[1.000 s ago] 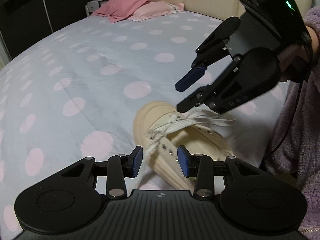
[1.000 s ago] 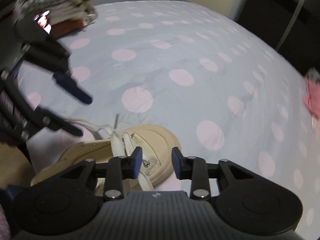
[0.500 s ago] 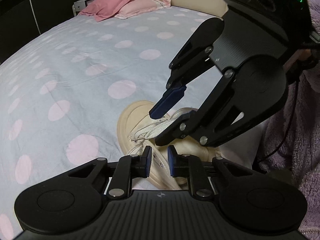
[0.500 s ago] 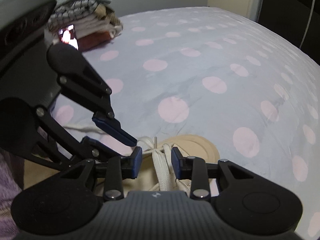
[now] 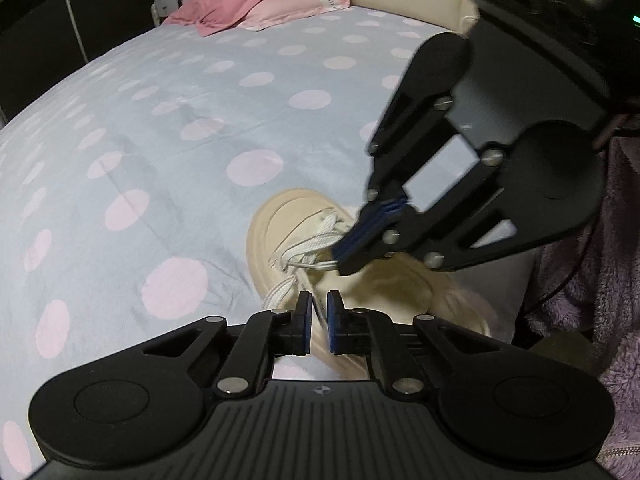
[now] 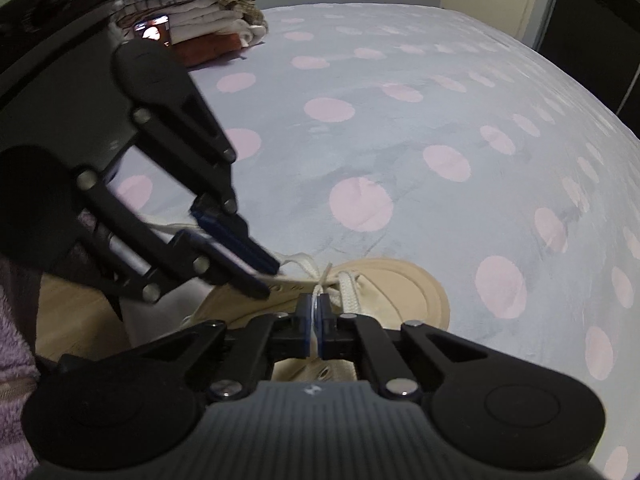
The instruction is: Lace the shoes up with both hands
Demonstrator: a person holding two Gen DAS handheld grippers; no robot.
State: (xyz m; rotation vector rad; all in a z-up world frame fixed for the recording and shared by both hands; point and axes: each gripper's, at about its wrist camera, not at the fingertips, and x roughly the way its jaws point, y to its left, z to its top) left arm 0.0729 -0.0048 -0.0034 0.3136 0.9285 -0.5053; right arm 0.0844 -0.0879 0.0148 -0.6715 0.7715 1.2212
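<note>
The shoe [image 5: 360,276] lies on the bed [image 5: 200,152], with its toe pointing away from the person. The lace [image 5: 308,246] already crosses several eyelets above the toe, so the threading looks mostly done; I judge that the pulling tight and the knot are left.

The left tool [image 5: 319,322] is nearly closed, with a thin lace end between its pads, close to the side of the shoe. The right tool [image 6: 316,320] is also closed on a lace end, just over the tongue of the shoe. In the right view the left tool [image 6: 260,276] seems to pinch a strand that runs to the crossing.

The shoe is cream canvas with a thick, rounded rubber toe and small metal eyelets. The lace is flat, woven and white. The bed cover beyond the shoe is soft, grey-blue, with pink dots.
</note>
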